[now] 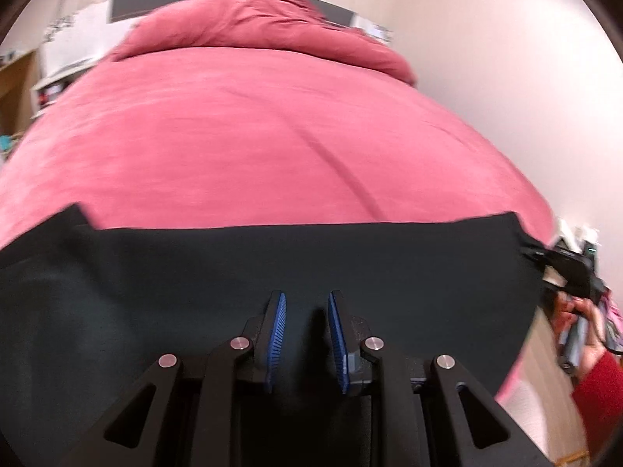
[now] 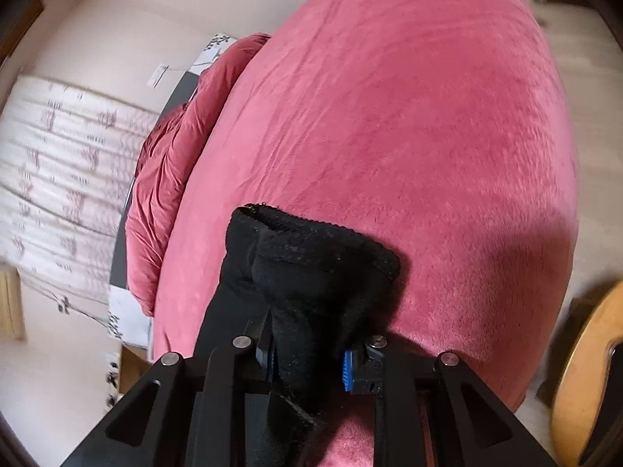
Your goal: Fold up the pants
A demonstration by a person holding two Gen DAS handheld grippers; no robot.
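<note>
Black pants [image 1: 272,268] stretch as a wide dark band across the near side of a pink-covered bed [image 1: 253,136]. My left gripper [image 1: 305,299] is over the pants, its blue pads [image 1: 278,323] apart with only dark cloth behind them. My right gripper [image 1: 545,260] shows at the right edge of the left wrist view, holding the pants' far corner. In the right wrist view my right gripper [image 2: 307,354] is shut on a bunched black hem of the pants [image 2: 311,257], raised over the bed [image 2: 409,116].
A bunched pink duvet [image 1: 264,23] lies at the head of the bed by a dark headboard [image 1: 128,7]. A pale wall [image 1: 506,78] runs along the right. A patterned curtain [image 2: 58,163] and a round wooden object [image 2: 584,369] flank the bed.
</note>
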